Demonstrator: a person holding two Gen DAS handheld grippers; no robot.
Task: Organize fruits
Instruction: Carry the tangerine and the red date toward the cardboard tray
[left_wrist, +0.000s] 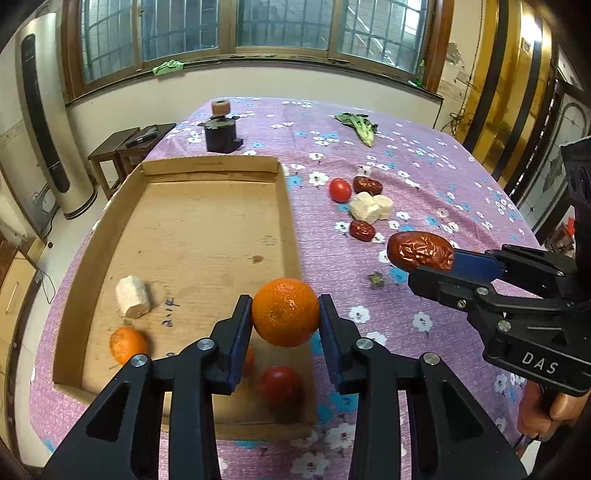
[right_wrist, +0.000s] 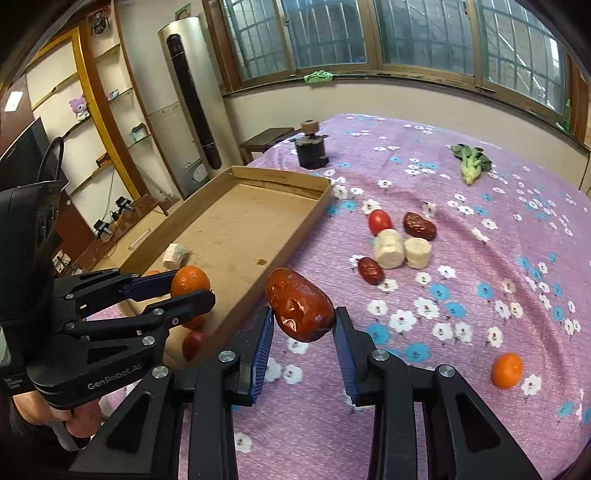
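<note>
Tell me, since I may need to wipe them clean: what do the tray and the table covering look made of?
The tray looks like plain brown cardboard: matte, stained, with folded walls and pen marks. The table covering appears to be woven fabric, purple with printed flowers; its nubby texture suggests cloth rather than plastic.

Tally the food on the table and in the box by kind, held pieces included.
Oranges: 3
Red dates: 3
Tomatoes: 2
White chunks: 3
Leafy green: 1
Total: 12
Not counted: one orange-red piece in the box, mostly hidden.
</note>
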